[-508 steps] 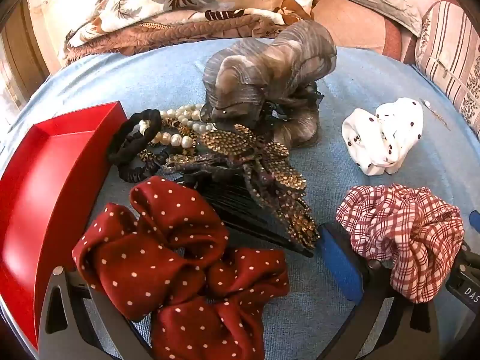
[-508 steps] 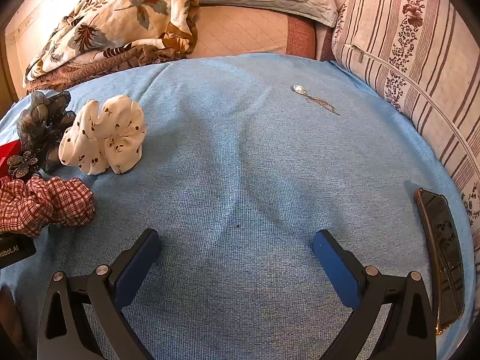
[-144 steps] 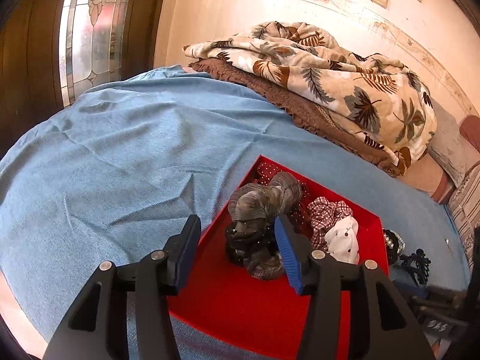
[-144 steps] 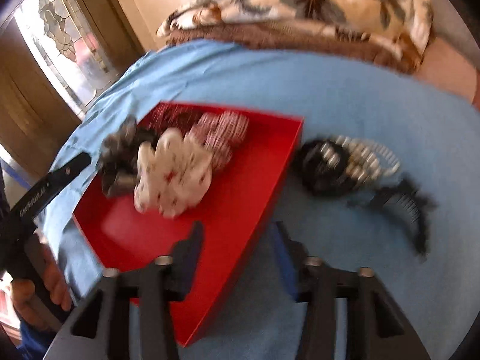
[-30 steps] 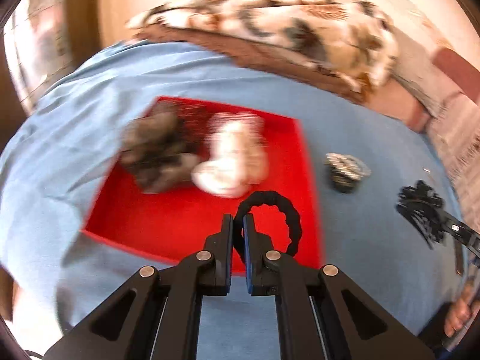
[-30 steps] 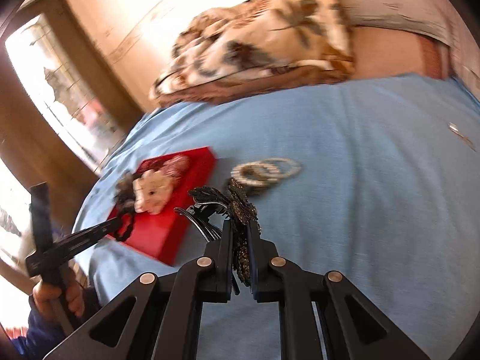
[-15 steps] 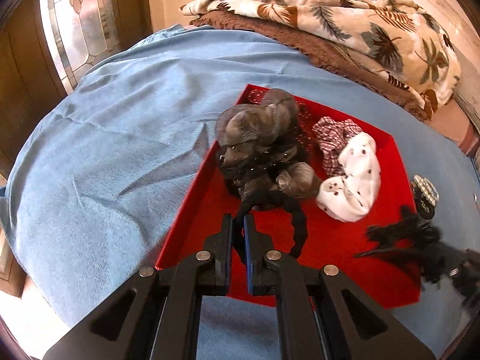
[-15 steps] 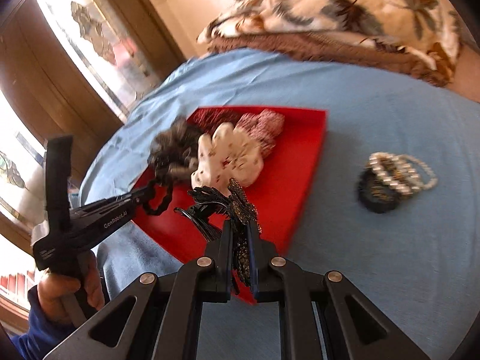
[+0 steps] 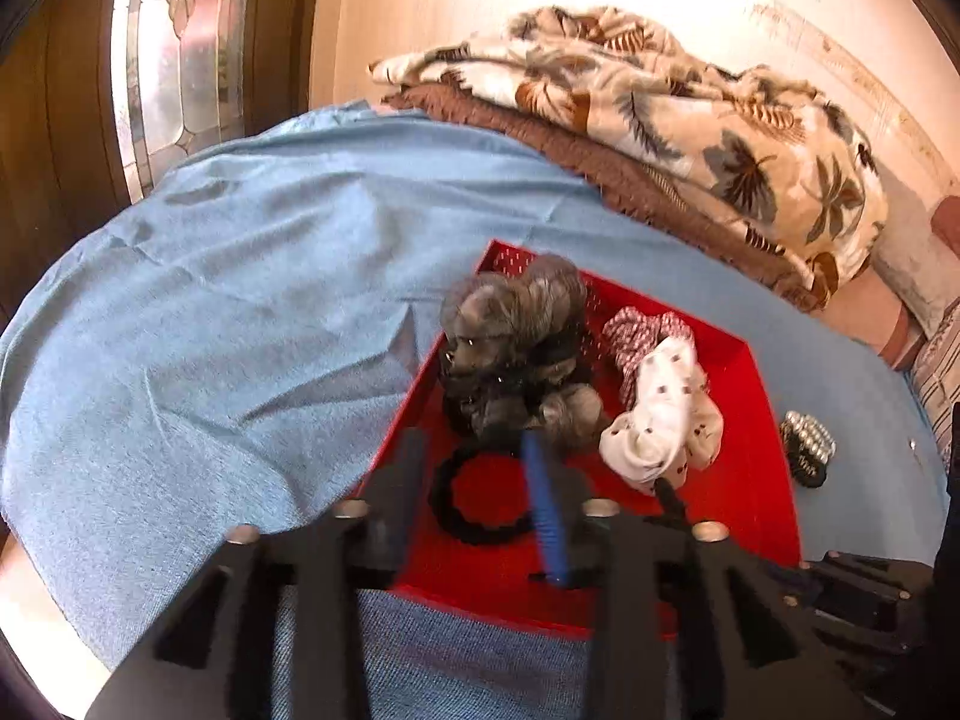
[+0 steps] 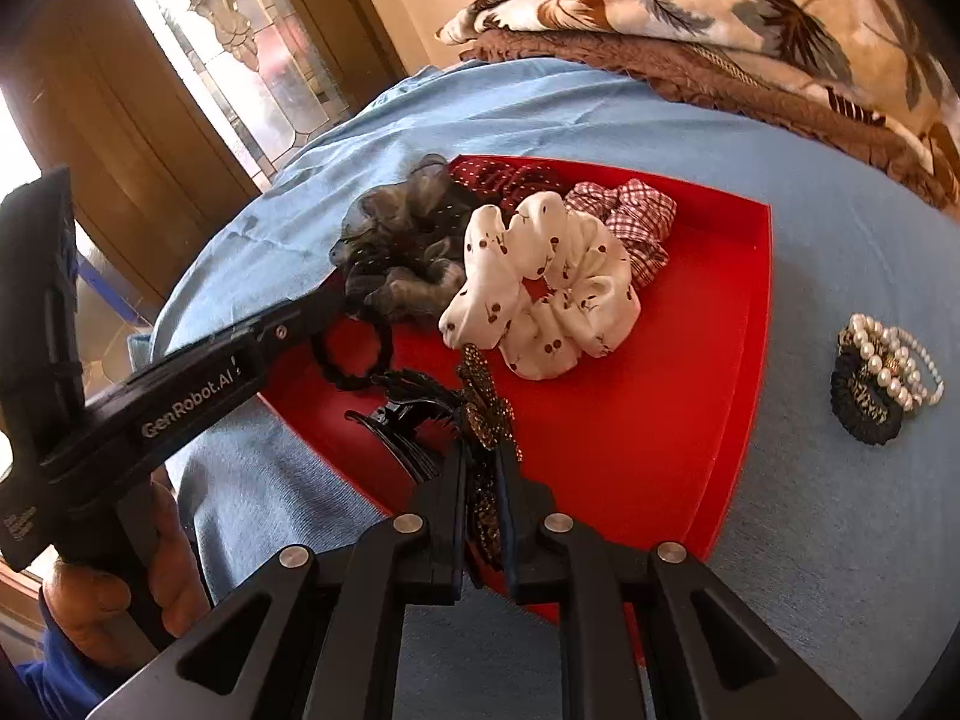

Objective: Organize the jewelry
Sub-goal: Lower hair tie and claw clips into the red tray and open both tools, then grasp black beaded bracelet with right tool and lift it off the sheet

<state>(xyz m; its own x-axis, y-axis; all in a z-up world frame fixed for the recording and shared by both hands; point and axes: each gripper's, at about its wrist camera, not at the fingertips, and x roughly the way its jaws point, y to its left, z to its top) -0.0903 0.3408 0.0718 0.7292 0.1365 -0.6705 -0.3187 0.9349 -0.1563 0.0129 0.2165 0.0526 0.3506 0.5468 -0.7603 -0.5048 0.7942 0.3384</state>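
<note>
A red tray (image 9: pixel 762 498) (image 10: pixel 648 420) on the blue bedspread holds a grey scrunchie (image 9: pixel 510 348) (image 10: pixel 402 246), a white dotted scrunchie (image 9: pixel 660 414) (image 10: pixel 540 288), a red plaid scrunchie (image 10: pixel 636 222) and a dark red dotted one (image 10: pixel 510 177). My left gripper (image 9: pixel 474 468) is open over the tray's near left corner; a black hair tie (image 9: pixel 474 504) (image 10: pixel 354 354) lies on the tray between its fingers. My right gripper (image 10: pixel 483 468) is shut on a black hair comb with a rhinestone bow (image 10: pixel 474 402), held over the tray's near edge.
Pearl bracelets and a dark hair tie (image 10: pixel 882 378) (image 9: pixel 807 447) lie on the bedspread right of the tray. A leaf-print blanket (image 9: pixel 690 114) is piled at the back. A stained-glass door (image 9: pixel 174 48) stands at the left beyond the bed edge.
My left gripper has opened and let the black hair tie drop onto the tray. My right gripper has carried the hair comb closer over the tray.
</note>
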